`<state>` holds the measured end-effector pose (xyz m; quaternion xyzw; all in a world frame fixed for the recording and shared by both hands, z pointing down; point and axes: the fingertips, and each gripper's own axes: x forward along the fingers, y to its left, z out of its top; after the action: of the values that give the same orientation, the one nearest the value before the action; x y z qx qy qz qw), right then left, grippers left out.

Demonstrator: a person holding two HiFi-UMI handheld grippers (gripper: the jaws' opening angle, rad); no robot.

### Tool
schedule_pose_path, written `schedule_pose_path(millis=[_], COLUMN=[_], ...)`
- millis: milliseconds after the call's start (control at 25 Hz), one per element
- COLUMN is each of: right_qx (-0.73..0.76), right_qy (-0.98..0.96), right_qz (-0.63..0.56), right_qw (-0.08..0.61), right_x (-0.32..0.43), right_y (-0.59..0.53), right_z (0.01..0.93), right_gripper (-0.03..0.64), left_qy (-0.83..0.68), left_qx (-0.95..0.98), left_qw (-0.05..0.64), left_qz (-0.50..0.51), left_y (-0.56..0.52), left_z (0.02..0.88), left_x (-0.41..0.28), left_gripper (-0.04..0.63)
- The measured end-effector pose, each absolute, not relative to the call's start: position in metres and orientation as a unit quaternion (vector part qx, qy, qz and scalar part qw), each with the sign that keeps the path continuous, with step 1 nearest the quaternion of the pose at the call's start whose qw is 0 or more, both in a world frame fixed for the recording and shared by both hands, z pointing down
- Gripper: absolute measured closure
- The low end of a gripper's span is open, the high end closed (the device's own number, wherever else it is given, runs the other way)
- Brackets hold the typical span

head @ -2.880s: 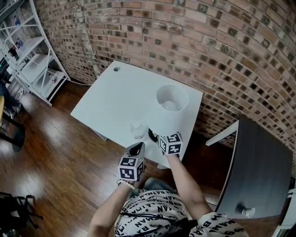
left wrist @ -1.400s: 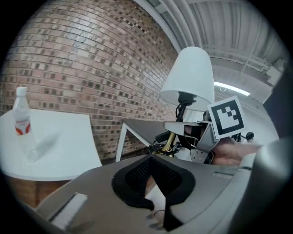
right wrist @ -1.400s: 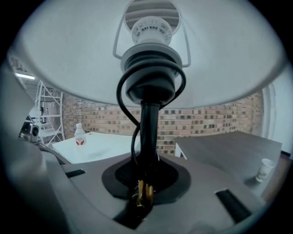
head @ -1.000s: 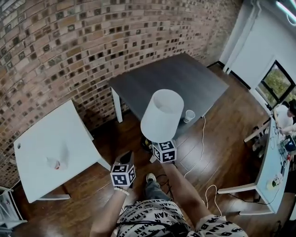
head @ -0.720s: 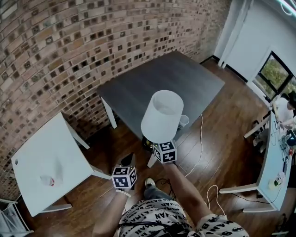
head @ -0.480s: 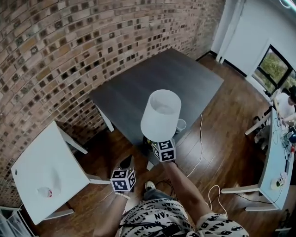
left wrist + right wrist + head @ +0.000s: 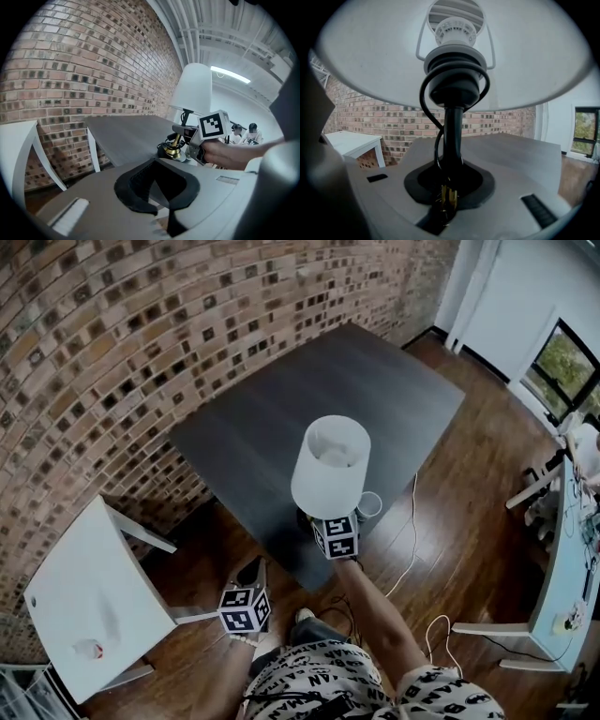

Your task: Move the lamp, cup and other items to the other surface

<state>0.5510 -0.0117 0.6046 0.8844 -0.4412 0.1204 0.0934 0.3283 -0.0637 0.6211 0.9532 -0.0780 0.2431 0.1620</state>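
- The only lettering is the bold black print repeated across the person's white shirt (image 7: 319, 681), and it is too broken up to read as whole words.
- The marker cubes (image 7: 244, 608) carry black-and-white square patterns and no text.
- The table lamp (image 7: 330, 467) has a white tapered shade, a white bulb socket inside, a slim black stem with black cord looped round it, a brass collar and a dark round base.
- The right gripper (image 7: 447, 187) is clamped narrowly on the lamp's stem and holds it upright.
- The lamp's base is at the near edge of the dark grey rectangular table (image 7: 309, 381); whether it touches cannot be told.
- A small white cup (image 7: 368, 505) stands on that table, just right of the lamp.
- The left gripper (image 7: 251, 570) has its jaws together, empty, nearer and to the left.
- The small white table (image 7: 66, 596) is far left, with one pale, indistinct object on it.
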Motion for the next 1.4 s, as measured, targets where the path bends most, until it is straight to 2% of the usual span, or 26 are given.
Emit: schedule_pose_path(millis=[360, 1040, 1160, 1320, 1400], right_qx=[0.891, 0.894, 0.898, 0.898, 0.898], right_qy=[-0.427, -0.425, -0.419, -0.415, -0.405], right_qz=[0.114, 0.11, 0.108, 0.132, 0.165], right_qw=[0.105, 0.09, 0.079, 0.058, 0.044], right_x=[0.581, 0.579, 0.578, 0.57, 0.561], right_y=[-0.012, -0.002, 0.001, 0.007, 0.016], right_z=[0.615, 0.632, 0.629, 0.628, 0.63], right_gripper=[0.555, 0.551, 0.524, 0.374, 0.342], left_qy=[-0.085, -0.083, -0.086, -0.095, -0.102], left_qx=[0.949, 0.943, 0.943, 0.944, 0.944], left_qw=[0.162, 0.171, 0.173, 0.178, 0.182], left_qz=[0.257, 0.273, 0.271, 0.263, 0.257], left_y=[-0.077, -0.074, -0.073, -0.075, -0.078], left_z=[0.631, 0.644, 0.644, 0.64, 0.637], left_x=[0.344, 0.341, 0.339, 0.337, 0.335], left_gripper=[0.595, 0.595, 0.595, 0.595, 0.595])
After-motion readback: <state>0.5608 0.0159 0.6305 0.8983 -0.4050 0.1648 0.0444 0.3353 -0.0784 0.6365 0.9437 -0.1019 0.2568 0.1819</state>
